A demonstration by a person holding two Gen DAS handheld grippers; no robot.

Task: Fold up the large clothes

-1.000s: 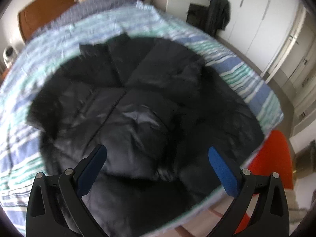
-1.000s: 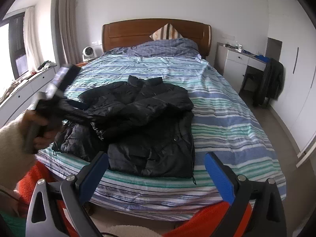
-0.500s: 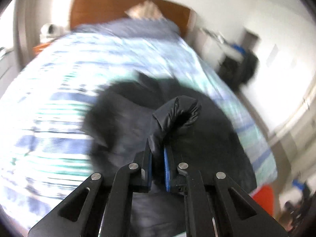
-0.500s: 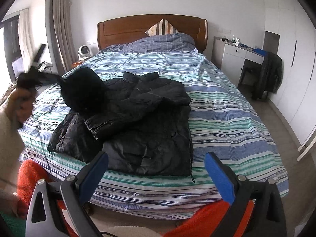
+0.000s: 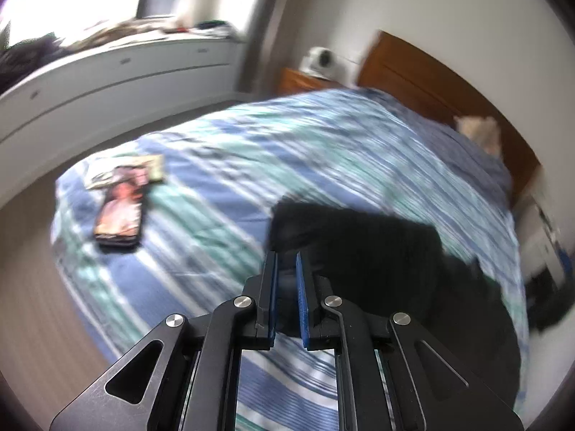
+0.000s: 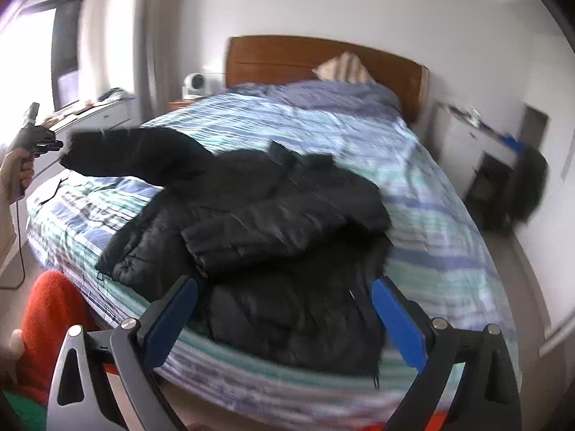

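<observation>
black jacket [image 6: 266, 222] on striped bed [image 6: 431, 194]; left gripper [image 5: 285, 269] jaws clamp its sleeve [image 6: 129, 154], right gripper [image 6: 284, 309] jaws apart.

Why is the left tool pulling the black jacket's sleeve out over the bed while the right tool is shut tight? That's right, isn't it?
Not quite: the right tool is open and holds nothing, as the right wrist view shows. The left tool does pull the black jacket's sleeve out over the bed.
</observation>
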